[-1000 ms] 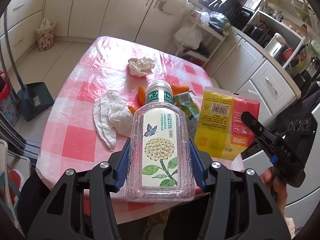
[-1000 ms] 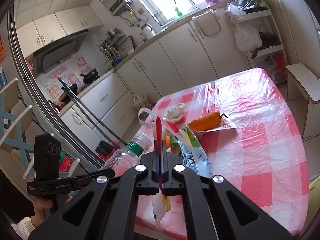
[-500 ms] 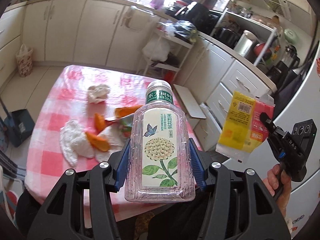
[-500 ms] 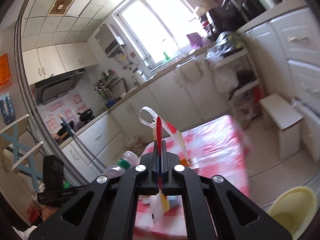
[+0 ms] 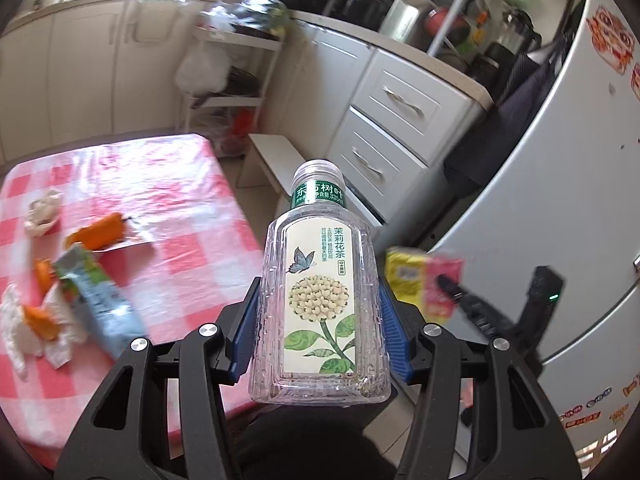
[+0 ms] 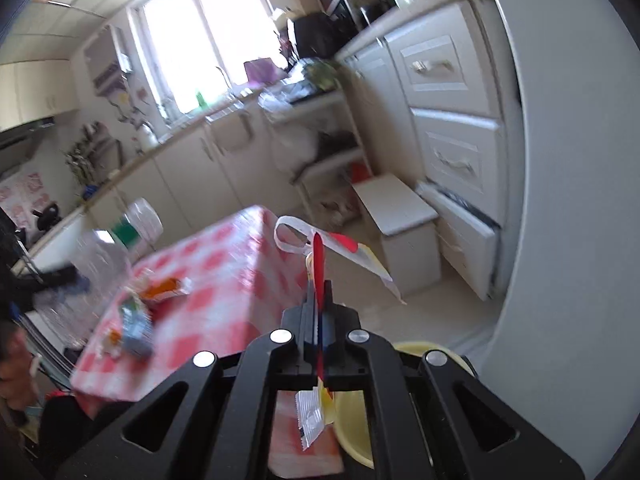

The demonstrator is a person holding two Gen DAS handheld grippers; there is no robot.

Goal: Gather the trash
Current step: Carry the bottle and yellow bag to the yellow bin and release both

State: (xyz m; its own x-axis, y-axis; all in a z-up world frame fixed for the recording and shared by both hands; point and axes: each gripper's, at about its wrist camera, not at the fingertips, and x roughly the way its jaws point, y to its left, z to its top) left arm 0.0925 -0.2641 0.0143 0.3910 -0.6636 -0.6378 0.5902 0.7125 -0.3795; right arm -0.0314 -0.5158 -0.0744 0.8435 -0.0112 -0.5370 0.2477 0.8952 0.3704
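Note:
My left gripper (image 5: 318, 316) is shut on an empty clear tea bottle (image 5: 320, 292) with a flower label and holds it upright, off the right edge of the table. My right gripper (image 6: 319, 276) is shut on a yellow and red snack wrapper (image 6: 340, 246), seen edge-on; it also shows in the left wrist view (image 5: 424, 284), blurred, in front of the fridge. On the pink checked table (image 5: 192, 256) lie a blue-green packet (image 5: 100, 300), orange peels (image 5: 98, 232), white tissues (image 5: 16, 328) and a crumpled paper wad (image 5: 42, 210).
A yellow bin (image 6: 404, 400) sits on the floor just below my right gripper. A white fridge (image 5: 560, 200) stands at the right. White drawers (image 5: 392, 128), a small white stool (image 6: 396, 208) and a wire rack (image 5: 224, 68) stand beyond the table.
Both grippers have swung right, away from the table toward the fridge, each still holding its item. The yellow bin has come closer under my right gripper.

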